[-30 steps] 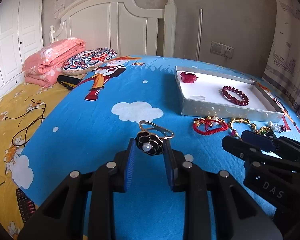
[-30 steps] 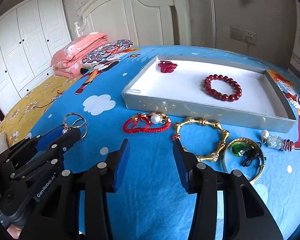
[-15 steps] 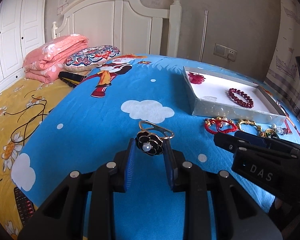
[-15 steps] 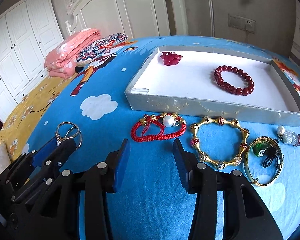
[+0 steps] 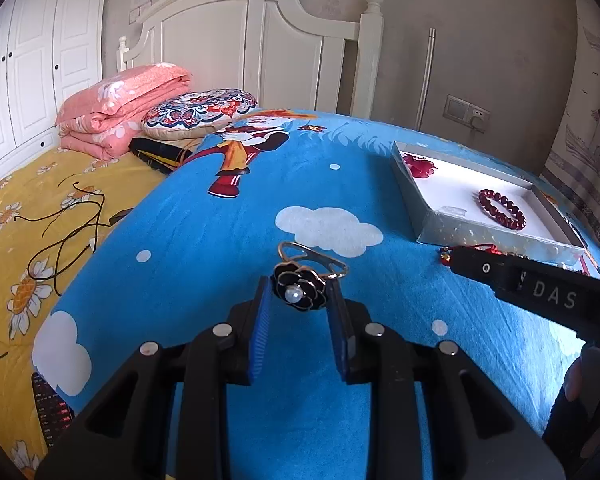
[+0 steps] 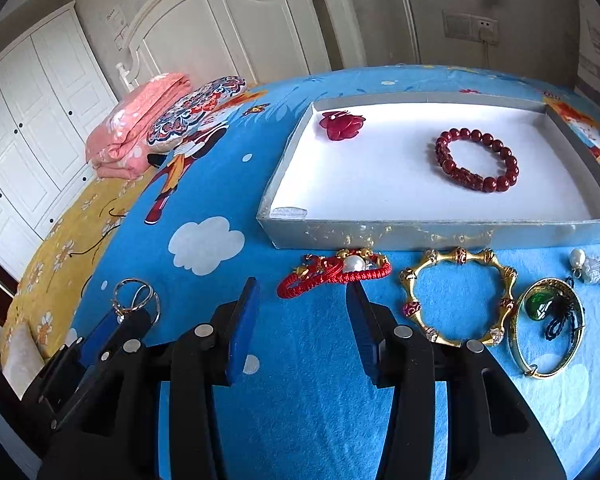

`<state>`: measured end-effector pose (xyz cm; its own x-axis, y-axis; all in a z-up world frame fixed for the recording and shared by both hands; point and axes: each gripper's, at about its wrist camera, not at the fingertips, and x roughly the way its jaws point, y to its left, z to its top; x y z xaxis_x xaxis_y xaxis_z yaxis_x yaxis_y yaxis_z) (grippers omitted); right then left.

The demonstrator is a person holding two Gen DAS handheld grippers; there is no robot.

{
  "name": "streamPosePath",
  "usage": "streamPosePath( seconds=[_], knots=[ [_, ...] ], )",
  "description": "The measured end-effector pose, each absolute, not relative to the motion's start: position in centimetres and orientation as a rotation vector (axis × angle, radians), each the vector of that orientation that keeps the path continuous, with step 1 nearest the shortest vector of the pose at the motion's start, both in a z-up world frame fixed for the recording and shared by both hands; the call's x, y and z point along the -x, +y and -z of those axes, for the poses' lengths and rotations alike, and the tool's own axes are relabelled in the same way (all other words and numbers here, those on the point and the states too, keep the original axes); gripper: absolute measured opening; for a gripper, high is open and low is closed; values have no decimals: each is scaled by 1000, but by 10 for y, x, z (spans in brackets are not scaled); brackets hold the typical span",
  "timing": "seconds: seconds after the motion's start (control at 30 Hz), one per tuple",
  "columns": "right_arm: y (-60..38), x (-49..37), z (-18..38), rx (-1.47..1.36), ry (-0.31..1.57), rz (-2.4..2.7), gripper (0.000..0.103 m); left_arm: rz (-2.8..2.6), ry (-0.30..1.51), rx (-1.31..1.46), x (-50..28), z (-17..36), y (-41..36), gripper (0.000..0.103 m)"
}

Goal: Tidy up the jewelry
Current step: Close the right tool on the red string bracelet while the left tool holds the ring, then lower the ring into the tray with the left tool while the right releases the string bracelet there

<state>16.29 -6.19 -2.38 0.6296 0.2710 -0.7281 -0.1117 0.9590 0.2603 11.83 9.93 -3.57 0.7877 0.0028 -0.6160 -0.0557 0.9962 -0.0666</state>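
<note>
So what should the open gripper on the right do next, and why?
Probably lower the right gripper, open and empty, onto the red cord bracelet just ahead of its fingertips. It lies outside the gray tray, while the left gripper already holds the black flower brooch.

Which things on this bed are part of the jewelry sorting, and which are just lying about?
Job:
- black flower brooch, held in left gripper
- right gripper, open
- grey tray
- red bead bracelet
- red flower piece
- red cord bracelet
- gold bangle
- green pendant bangle

Lying about:
- pink quilt
- patterned pillow
- black cord
</note>
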Motion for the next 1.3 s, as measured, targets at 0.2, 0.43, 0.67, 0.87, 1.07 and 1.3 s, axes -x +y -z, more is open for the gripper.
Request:
streamPosePath(
  seconds=[0.2,0.43,0.67,0.87,1.07,1.3],
  knots=[
    [-64,-167,29,-153,847,-181,5,-22,655,66,-114,31,91,27],
    [-79,-139,15,-173,781,-281,5,-6,655,46,-112,25,74,27],
    [-109,-104,-2,-165,724,-289,5,40,646,43,-102,17,47,27],
    [-143,-76,-7,-145,706,-261,5,103,645,31,-90,19,8,27],
    [-178,-57,-6,-134,682,-232,5,144,614,8,-77,15,-31,27],
    [-206,-44,-3,-121,649,-214,5,183,609,1,-76,12,-59,27]
  ],
)
